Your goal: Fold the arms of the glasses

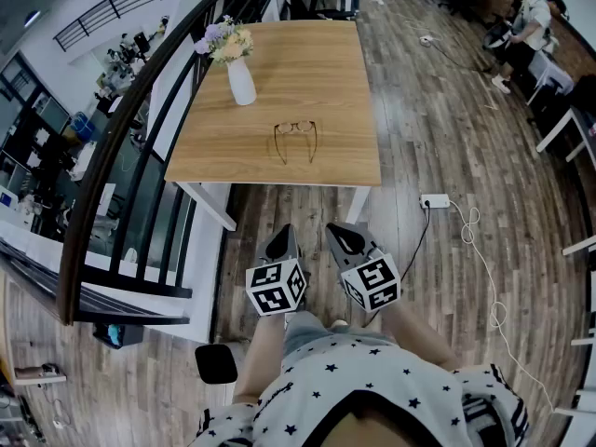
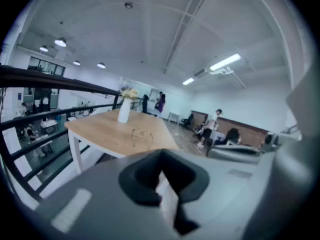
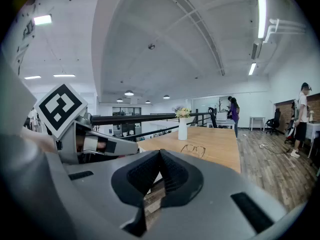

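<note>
A dark curved railing (image 1: 112, 166) runs along the far left, beside the wooden counter (image 1: 326, 73). On the counter's left part stands a white vase (image 1: 241, 82) with pale flowers (image 1: 223, 40). To the right of it and nearer to me, apart from it, lie the glasses (image 1: 296, 140): flat on the counter close to its near edge, lenses on the far side, both arms spread open and pointing back toward me. My left claw (image 1: 282, 238) hangs low in front of my body, over the floorboards, well short of the counter; its own view shows it clenched, tips together with nothing between them. Just beside it, my right claw (image 1: 344, 237) is clenched in the same way, also empty, and aimed toward the counter with the glasses ahead of it. Further right, a white power strip (image 1: 434, 200) lies on the wooden floor (image 1: 438, 110) with its cord trailing away
</note>
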The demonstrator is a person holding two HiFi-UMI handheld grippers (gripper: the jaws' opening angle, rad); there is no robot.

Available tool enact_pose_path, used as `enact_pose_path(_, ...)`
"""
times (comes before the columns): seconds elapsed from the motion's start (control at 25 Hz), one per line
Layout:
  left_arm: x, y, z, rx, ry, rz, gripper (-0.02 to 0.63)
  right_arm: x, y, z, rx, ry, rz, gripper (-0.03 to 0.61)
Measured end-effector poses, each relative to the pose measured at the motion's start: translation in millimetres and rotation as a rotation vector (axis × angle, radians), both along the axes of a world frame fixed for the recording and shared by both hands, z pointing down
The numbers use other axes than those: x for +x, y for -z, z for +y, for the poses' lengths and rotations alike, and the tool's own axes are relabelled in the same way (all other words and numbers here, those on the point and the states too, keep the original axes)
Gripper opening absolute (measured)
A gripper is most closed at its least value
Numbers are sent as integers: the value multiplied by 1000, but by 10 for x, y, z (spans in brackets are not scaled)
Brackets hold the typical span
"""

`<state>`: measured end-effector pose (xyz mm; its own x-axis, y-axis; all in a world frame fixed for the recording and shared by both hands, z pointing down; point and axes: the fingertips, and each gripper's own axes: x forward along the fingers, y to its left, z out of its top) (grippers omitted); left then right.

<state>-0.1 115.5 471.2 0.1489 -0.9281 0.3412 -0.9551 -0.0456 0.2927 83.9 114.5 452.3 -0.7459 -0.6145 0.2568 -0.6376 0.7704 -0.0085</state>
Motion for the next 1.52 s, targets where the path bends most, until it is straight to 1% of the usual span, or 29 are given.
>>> enact_pose_path(0.12,-26,57,96,19,-10,18,8,-12,-7,65,-2,-22,-6,15)
enact_pose_path(0.32,-114,150,256,48,-3,-17,8,-6,-6,174,-1,-53,-15,15)
enact_pose_path(0.44,-160,188,311,58,2,-12,8,-1,-6,222,-3,-63,-17,15)
enact_pose_path(0.52,-164,221,326,65,1,-11,8,4,8,230,-3,-68,-20,15)
enact_pose_path(0.72,-124,262,356,77,2,-36,8,-1,38,269,-3,-57,-34,15)
enact_pose_path(0.92,-57,253,297,73,9,-50,8,90,120,200,27,-77,-46,17)
enact_pose_path(1.08,37,246,264,72,5,-53,8,176,128,143,49,-76,-28,17)
enact_pose_path(1.28,161,186,221,63,15,-69,8,315,45,86,31,-73,-23,18)
enact_pose_path(1.52,249,83,208,39,28,-66,8,462,-70,72,5,-70,-3,18)
